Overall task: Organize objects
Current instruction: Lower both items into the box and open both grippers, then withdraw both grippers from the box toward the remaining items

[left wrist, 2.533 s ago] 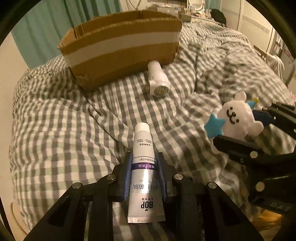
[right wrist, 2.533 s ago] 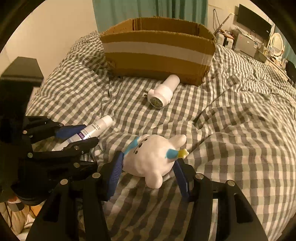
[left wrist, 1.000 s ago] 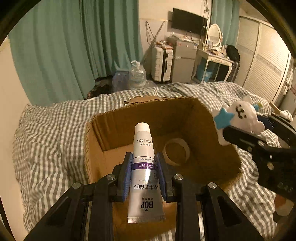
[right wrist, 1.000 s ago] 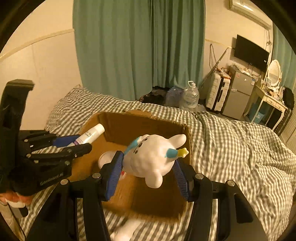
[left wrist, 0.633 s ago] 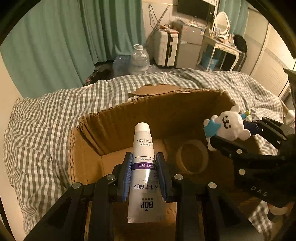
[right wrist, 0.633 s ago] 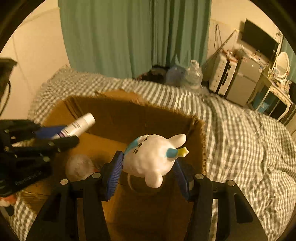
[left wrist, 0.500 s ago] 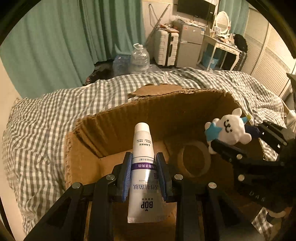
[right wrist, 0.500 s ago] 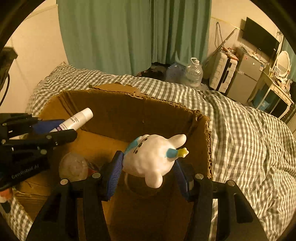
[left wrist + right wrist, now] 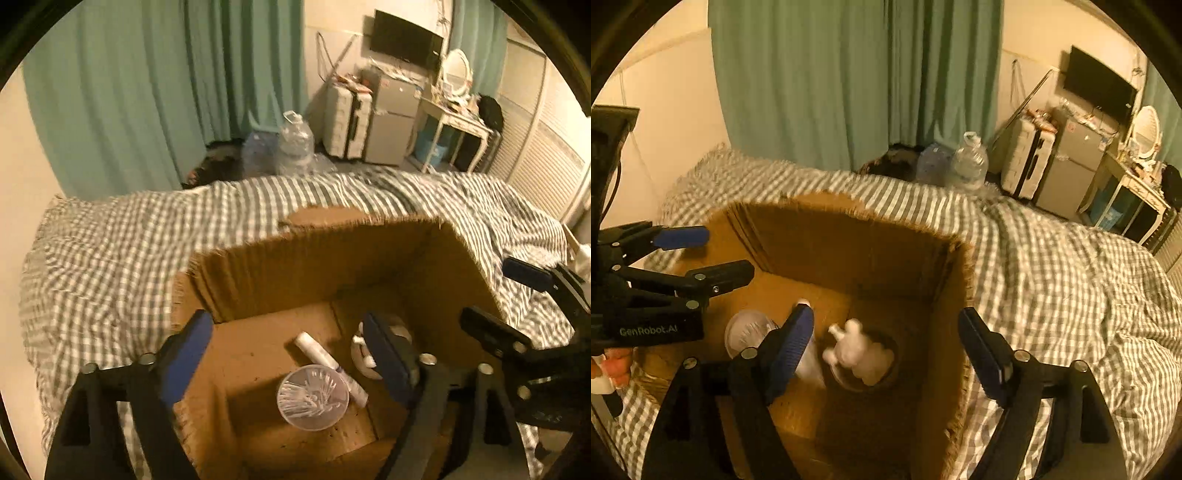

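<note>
An open cardboard box (image 9: pixel 314 258) (image 9: pixel 849 236) stands on the checked bed. Inside it lie a white tube (image 9: pixel 325 356), a round clear lid or container (image 9: pixel 313 397) (image 9: pixel 748 332) and a white plush toy (image 9: pixel 860 350) resting on a tape roll (image 9: pixel 892 363). My left gripper (image 9: pixel 291 354) is open and empty above the box; it also shows in the right wrist view (image 9: pixel 713 254). My right gripper (image 9: pixel 890 347) is open and empty above the plush; it also shows in the left wrist view (image 9: pixel 517 295).
The grey-checked bedcover (image 9: pixel 110 251) (image 9: pixel 1052 280) surrounds the box. Beyond the bed are green curtains (image 9: pixel 849 81), water bottles (image 9: pixel 291 147), a suitcase (image 9: pixel 347 122), a small fridge and a dressing table (image 9: pixel 458 122).
Both grippers have opened. The tube dropped from the left gripper and the plush toy from the right gripper; both now lie inside the box.
</note>
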`<action>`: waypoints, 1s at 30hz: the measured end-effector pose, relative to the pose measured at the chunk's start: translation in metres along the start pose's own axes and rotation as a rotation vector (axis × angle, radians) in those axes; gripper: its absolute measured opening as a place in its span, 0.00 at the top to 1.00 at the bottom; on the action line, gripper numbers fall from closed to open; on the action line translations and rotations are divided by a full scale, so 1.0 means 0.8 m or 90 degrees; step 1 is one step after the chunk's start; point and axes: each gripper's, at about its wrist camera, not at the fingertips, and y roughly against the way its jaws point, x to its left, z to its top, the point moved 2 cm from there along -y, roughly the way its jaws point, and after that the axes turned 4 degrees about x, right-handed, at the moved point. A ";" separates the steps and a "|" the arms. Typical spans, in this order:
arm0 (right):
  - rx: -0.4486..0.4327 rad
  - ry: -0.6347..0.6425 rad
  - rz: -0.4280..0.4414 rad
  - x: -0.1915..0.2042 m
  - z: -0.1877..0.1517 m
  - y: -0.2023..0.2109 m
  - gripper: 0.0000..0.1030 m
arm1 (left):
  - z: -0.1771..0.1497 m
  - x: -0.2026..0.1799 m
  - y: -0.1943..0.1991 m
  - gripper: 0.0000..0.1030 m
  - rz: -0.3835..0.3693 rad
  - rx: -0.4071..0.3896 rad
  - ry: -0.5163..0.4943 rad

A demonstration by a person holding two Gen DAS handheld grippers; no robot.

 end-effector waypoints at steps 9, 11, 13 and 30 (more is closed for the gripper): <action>-0.100 -0.028 -0.028 0.003 0.006 0.112 0.05 | 0.005 -0.012 0.118 0.06 0.045 -0.096 0.017; -0.126 -0.026 -0.038 0.005 0.008 0.145 0.05 | 0.004 -0.017 0.143 0.05 0.052 -0.115 0.014; -0.146 -0.026 -0.038 0.007 0.008 0.170 0.03 | -0.002 -0.022 0.171 0.05 0.065 -0.137 0.011; -0.224 -0.021 -0.066 0.034 -0.062 0.350 0.01 | -0.103 -0.048 0.334 0.03 0.103 -0.220 0.045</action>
